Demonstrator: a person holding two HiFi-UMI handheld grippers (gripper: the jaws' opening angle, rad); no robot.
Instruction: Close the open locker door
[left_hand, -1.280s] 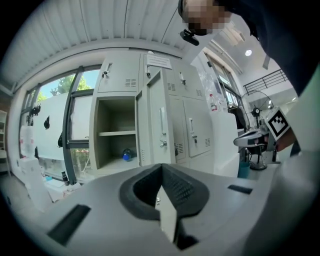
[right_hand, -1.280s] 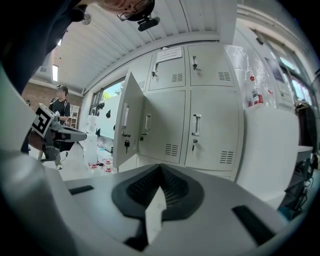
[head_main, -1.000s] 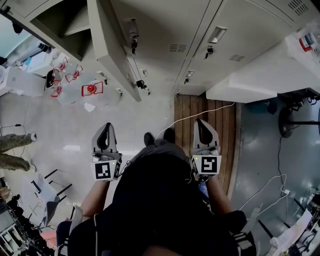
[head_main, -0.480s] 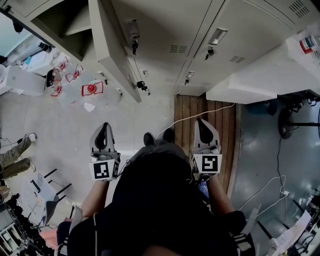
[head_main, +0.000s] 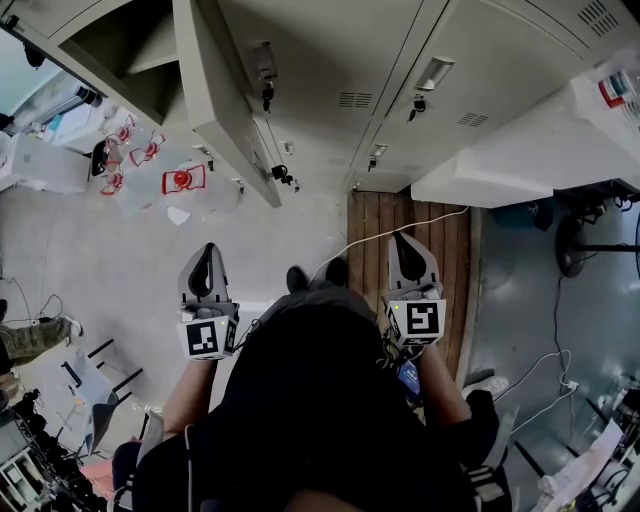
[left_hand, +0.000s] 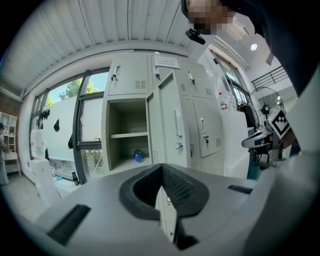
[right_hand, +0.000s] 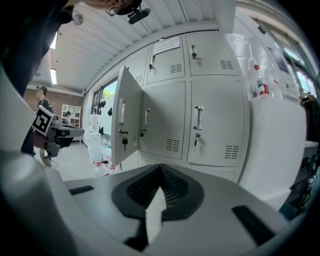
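At the far left, the open compartment (head_main: 118, 42) of the locker bank shows 1 shelf and a small blue object (left_hand: 138, 156) on its floor. Just right of it, the locker door (head_main: 222, 100) stands swung well out from the bank toward the person, so none of the closing is done. The left gripper (head_main: 208, 255) hangs in front of the person, well apart from the door, with its jaws pressed together on nothing. The right gripper (head_main: 403, 245) sits about level with it, jaws likewise together and empty. As I judge it, the whole task is left: reach the door's outer face and push it flat into its frame.
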